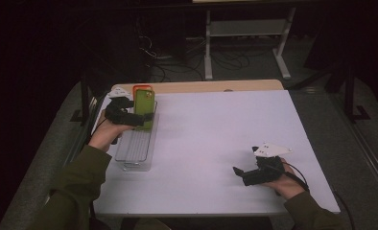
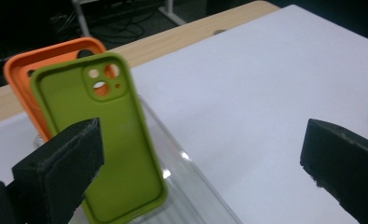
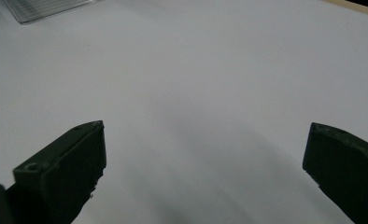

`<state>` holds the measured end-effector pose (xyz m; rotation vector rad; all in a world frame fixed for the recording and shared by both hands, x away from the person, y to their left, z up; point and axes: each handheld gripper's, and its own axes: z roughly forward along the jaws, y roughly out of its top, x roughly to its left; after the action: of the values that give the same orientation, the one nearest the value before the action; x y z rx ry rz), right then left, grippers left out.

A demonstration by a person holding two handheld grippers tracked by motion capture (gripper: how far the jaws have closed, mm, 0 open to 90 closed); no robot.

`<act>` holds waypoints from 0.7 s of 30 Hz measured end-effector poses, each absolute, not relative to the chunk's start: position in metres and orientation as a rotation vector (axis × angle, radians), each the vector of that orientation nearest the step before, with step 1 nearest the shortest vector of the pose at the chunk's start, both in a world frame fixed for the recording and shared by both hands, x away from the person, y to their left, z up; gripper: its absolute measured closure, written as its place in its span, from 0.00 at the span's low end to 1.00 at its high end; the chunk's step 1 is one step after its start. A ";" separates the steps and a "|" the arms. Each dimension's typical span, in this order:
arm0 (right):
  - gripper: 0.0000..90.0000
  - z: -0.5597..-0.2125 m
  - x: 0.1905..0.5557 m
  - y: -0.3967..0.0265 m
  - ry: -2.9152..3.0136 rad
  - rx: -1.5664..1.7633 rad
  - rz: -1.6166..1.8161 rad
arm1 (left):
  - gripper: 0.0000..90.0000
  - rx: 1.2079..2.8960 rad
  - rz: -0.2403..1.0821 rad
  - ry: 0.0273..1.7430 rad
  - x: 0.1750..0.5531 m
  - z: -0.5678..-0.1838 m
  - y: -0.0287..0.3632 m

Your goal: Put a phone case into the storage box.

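Note:
A green phone case (image 1: 144,106) stands upright at the far end of a clear ribbed rack (image 1: 135,147) on the table's left side. It leans against an orange phone case (image 1: 142,88) behind it. My left gripper (image 1: 140,118) is open right at the green case. In the left gripper view the green case (image 2: 105,144) sits just inside the left jaw, with the orange case (image 2: 25,70) behind it and the rack (image 2: 191,186) below. My left gripper (image 2: 203,142) holds nothing. My right gripper (image 1: 242,173) hovers open over bare table at the front right, and in its own view my right gripper (image 3: 205,140) is empty.
The white table (image 1: 216,129) has a wooden strip (image 1: 216,86) along its far edge. A corner of the rack (image 3: 46,9) lies far ahead of the right jaws. Beyond the table stand a white desk frame (image 1: 208,43) and floor cables (image 1: 177,62).

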<state>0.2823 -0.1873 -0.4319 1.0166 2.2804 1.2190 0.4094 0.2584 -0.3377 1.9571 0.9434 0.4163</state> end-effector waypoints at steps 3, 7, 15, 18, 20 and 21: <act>0.00 -0.431 0.282 -0.187 2.283 1.022 1.221 | 0.00 1.949 0.398 0.913 0.400 -0.338 0.258; 0.00 -0.431 0.281 -0.186 2.289 1.027 1.220 | 0.00 1.953 0.375 0.876 0.388 -0.340 0.258; 0.00 -0.430 0.281 -0.186 2.296 1.019 1.229 | 0.00 1.965 0.330 0.790 0.362 -0.352 0.255; 0.00 -0.430 0.281 -0.186 2.301 1.013 1.229 | 0.00 1.963 0.321 0.763 0.353 -0.357 0.254; 0.00 -0.429 0.280 -0.185 2.306 1.005 1.234 | 0.00 1.963 0.316 0.753 0.349 -0.360 0.253; 0.00 -0.428 0.280 -0.185 2.305 0.995 1.236 | 0.00 1.965 0.316 0.748 0.347 -0.362 0.253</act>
<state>0.2804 -0.1855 -0.4279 0.9946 2.3048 1.2362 0.3473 0.2532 -0.3620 1.9651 0.7479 0.3160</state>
